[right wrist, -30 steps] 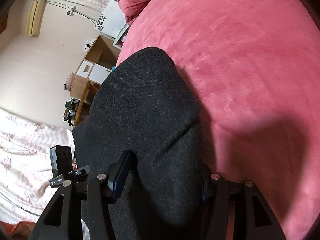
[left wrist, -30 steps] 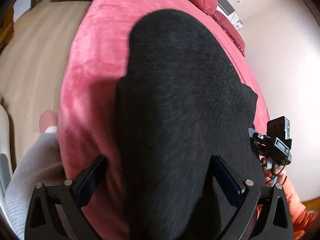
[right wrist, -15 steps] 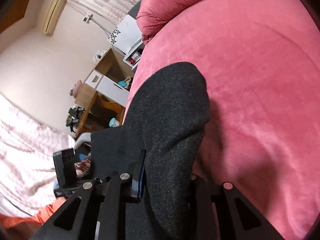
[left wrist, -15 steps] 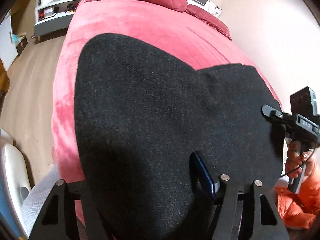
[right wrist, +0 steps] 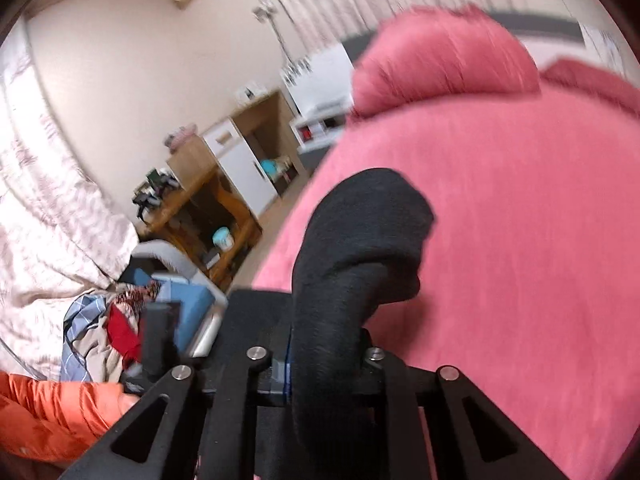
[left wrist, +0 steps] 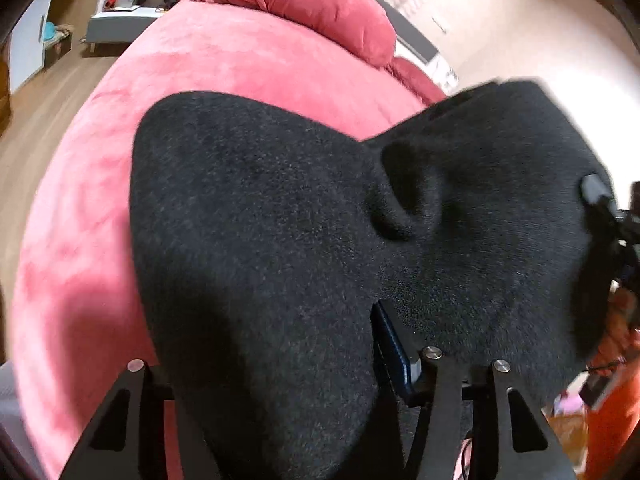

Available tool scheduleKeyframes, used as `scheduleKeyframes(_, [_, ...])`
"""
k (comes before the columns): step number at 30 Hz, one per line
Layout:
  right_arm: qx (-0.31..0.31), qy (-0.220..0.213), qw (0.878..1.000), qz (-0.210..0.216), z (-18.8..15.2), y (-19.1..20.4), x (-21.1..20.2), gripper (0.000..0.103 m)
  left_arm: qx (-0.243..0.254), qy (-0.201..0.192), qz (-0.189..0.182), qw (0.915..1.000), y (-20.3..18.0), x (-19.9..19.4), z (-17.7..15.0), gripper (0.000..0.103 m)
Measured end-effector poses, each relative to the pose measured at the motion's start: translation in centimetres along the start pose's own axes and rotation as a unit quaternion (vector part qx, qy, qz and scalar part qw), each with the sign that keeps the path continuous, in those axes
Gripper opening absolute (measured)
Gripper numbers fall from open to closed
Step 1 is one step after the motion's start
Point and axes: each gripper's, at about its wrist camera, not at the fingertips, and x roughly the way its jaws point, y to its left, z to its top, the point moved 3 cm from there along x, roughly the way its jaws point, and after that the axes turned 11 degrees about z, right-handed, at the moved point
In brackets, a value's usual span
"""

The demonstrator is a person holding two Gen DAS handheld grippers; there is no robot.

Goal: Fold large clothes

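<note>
Left wrist view
- Garment: black knit garment [left wrist: 280, 240] spread over the pink bedspread [left wrist: 80, 220], right portion raised off the bed toward the right gripper [left wrist: 596, 196] at the frame edge.
- Left gripper [left wrist: 276, 364]: jaws closing with a thick bunch of knit between them; only 1 blue pad [left wrist: 394, 344] visible, lying against the cloth, other side buried under fabric.
- Doing it well: finish the pinch before raising, keep both held corners level, pull the hem taut so the fold line runs straight.
- Room: red pillow [left wrist: 320, 12] at the bed head, wooden floor [left wrist: 48, 92] on the left, pale wall on the right.

Right wrist view
- Right gripper [right wrist: 320, 360]: jaws closing, narrowed tight onto a rolled edge of the black knit, which curls up and over ahead of the fingers.
- Risk, as judged: rolled edge could slip or twist; worth flattening it when laid down.
- Room: wooden cabinet [right wrist: 240, 168] against the wall, heap of mixed clothes [right wrist: 108, 320] at lower left, orange sleeve [right wrist: 52, 412] of the person, blurred curtain behind.
</note>
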Motion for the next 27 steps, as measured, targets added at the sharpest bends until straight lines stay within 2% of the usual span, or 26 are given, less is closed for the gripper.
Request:
scheduleKeyframes(3, [-0.046, -0.037, 0.998, -0.037, 3.0, -1.2, -1.7, 0.014, 0.0, -0.02, 0.003, 0.9998, -2.6, 2.3, 4.0, 0.057])
scheduleKeyframes(5, [-0.028, -0.067, 0.995, -0.07, 3.6, -4.4, -3.0, 0.015, 0.02, -0.024, 0.023, 0.9992, -4.5, 4.1, 6.4, 0.063])
scheduleKeyframes(7, [0.032, -0.095, 0.984, -0.144, 2.4, -10.2, -4.5, 0.025, 0.062, -0.013, 0.076, 0.9952, -6.3, 6.9, 8.4, 0.064])
scheduleKeyframes(8, [0.067, -0.099, 0.974, -0.193, 1.2, -13.2, -5.0, 0.034, 0.075, -0.002, 0.093, 0.9929, -7.0, 8.0, 8.5, 0.068])
scheduleKeyframes(9, [0.107, -0.095, 0.957, -0.253, -0.5, -16.4, -5.6, 0.037, 0.089, 0.008, 0.1, 0.991, -7.5, 8.8, 8.5, 0.07])
scheduleKeyframes(11, [0.199, -0.044, 0.912, -0.357, -5.4, -22.5, -7.4, 0.037, 0.103, -0.007, 0.109, 0.9887, -7.9, 8.2, 8.2, 0.072])
scheduleKeyframes(12, [0.229, -0.034, 0.899, -0.372, -7.1, -23.6, -8.3, 0.038, 0.116, -0.025, 0.122, 0.9854, -7.7, 7.2, 7.9, 0.072])
scheduleKeyframes(13, [0.253, -0.053, 0.897, -0.358, -8.8, -23.9, -9.7, 0.038, 0.118, -0.044, 0.142, 0.9817, -7.1, 5.8, 7.4, 0.072])
scheduleKeyframes(14, [0.255, -0.076, 0.902, -0.339, -9.8, -23.4, -10.8, 0.038, 0.113, -0.061, 0.155, 0.9796, -6.8, 4.9, 7.0, 0.072])
scheduleKeyframes(15, [0.245, -0.09, 0.906, -0.334, -10.3, -22.4, -11.6, 0.038, 0.096, -0.096, 0.169, 0.9762, -6.2, 2.9, 6.2, 0.072])
scheduleKeyframes(17, [0.19, -0.104, 0.916, -0.337, -9.9, -19.3, -11.8, 0.038, 0.081, -0.149, 0.164, 0.9718, -6.3, 0.2, 4.5, 0.073])
scheduleKeyframes(19, [0.124, -0.113, 0.933, -0.319, -8.5, -16.1, -10.6, 0.038, 0.109, -0.165, 0.162, 0.9667, -7.9, -0.4, 3.1, 0.075])
scheduleKeyframes(21, [0.076, -0.11, 0.948, -0.29, -7.0, -13.8, -8.5, 0.038, 0.178, -0.166, 0.164, 0.956, -12.1, 2.0, 3.0, 0.075])
scheduleKeyframes(22, [0.058, -0.099, 0.955, -0.272, -5.9, -13.0, -6.7, 0.038, 0.211, -0.162, 0.167, 0.9494, -13.1, 2.6, 2.9, 0.075])
scheduleKeyframes(24, [0.009, -0.057, 0.963, -0.262, -3.1, -12.1, -3.0, 0.038, 0.28, -0.164, 0.203, 0.9237, -15.7, 4.1, 2.6, 0.075])
scheduleKeyframes(25, [-0.008, -0.034, 0.965, -0.259, -2.0, -12.0, -1.2, 0.04, 0.289, -0.164, 0.219, 0.9174, -16.0, 4.5, 2.9, 0.075])
scheduleKeyframes(26, [-0.018, -0.003, 0.969, -0.245, -1.1, -12.2, 0.6, 0.04, 0.282, -0.155, 0.235, 0.9171, -15.6, 5.4, 3.4, 0.075])
scheduleKeyframes(27, [-0.016, 0.025, 0.974, -0.226, -0.2, -12.7, 2.4, 0.04, 0.27, -0.145, 0.237, 0.9219, -14.4, 6.1, 4.9, 0.075])
